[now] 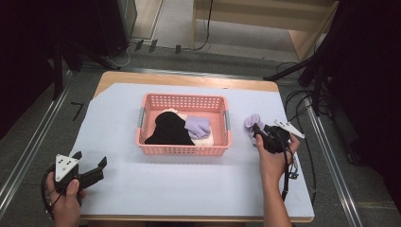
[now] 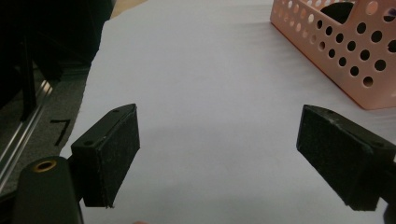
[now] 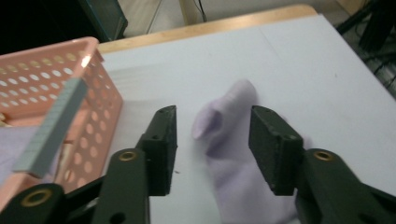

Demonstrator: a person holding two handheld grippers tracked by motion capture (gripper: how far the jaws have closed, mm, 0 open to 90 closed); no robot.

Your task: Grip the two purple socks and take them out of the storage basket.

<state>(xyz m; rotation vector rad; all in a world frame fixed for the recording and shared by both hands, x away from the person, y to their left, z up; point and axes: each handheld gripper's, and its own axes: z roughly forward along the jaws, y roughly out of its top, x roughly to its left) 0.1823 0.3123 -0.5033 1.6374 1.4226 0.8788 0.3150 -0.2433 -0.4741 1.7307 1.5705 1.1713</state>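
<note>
A lilac sock [image 1: 250,121] lies flat on the white table cover, just right of a pink perforated basket [image 1: 182,98]. My right gripper [image 1: 257,130] hovers low over it. In the right gripper view the jaws [image 3: 212,114] stand open with the sock [image 3: 226,158] lying between them, and the pads do not press on it. My left gripper [image 1: 91,158] rests near the table's front left corner. Its jaws [image 2: 219,116] are spread wide with nothing between them. Inside the basket lie a black garment [image 1: 169,128], another lilac sock [image 1: 197,126] and a cream piece [image 1: 206,141].
The basket's wall [image 3: 100,98] with its grey handle [image 3: 51,126] stands close to the left of my right gripper. The basket's corner [image 2: 345,60] is ahead and right of my left gripper. White cover [image 1: 179,179] stretches in front of the basket. Cables lie beyond the table's right edge.
</note>
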